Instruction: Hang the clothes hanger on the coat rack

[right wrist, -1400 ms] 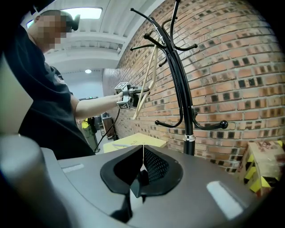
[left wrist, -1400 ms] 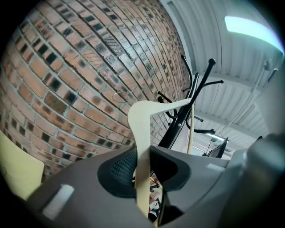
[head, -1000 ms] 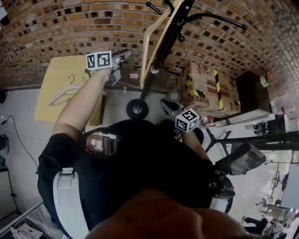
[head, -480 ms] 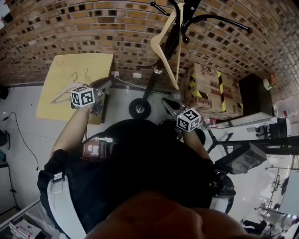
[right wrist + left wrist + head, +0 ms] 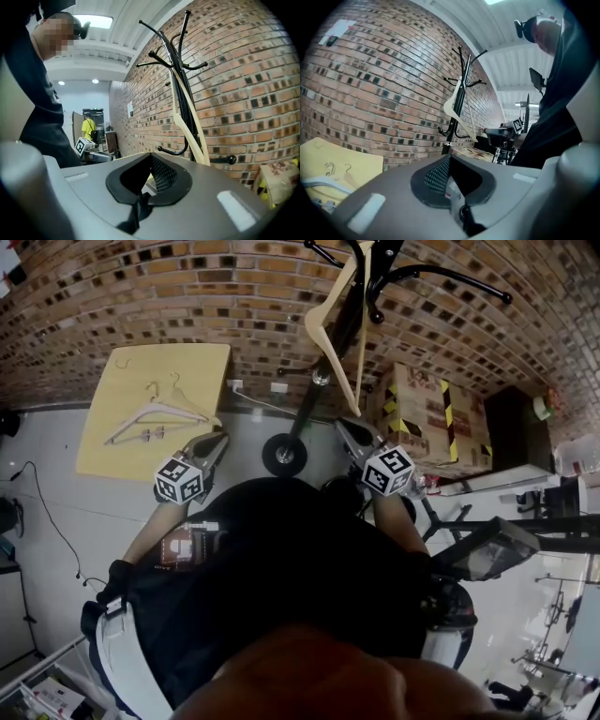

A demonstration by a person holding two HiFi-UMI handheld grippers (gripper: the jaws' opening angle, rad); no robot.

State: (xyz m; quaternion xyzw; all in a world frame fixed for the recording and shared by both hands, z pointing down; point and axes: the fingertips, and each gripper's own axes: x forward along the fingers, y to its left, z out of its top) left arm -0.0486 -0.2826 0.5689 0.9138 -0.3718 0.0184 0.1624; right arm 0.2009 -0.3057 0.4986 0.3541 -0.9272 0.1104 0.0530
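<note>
Hanging from the upper hooks of the black coat rack (image 5: 304,414), the pale wooden clothes hanger (image 5: 330,320) lies along the pole, clear of both grippers. The left gripper (image 5: 217,439) is held low in front of the person's body, just beside the near edge of the yellow worktop (image 5: 112,442); its jaws have just been closing and meet, with nothing between them. The right gripper (image 5: 345,427) points toward the lower part of the rack, near it but not touching; its jaws are likewise together and empty. Further hangers (image 5: 155,413) lie flat on the worktop, well apart from the rack. A cardboard box (image 5: 422,418) with yellow-and-black tape stands just right of the rack, against the brick wall (image 5: 141,296)
</note>
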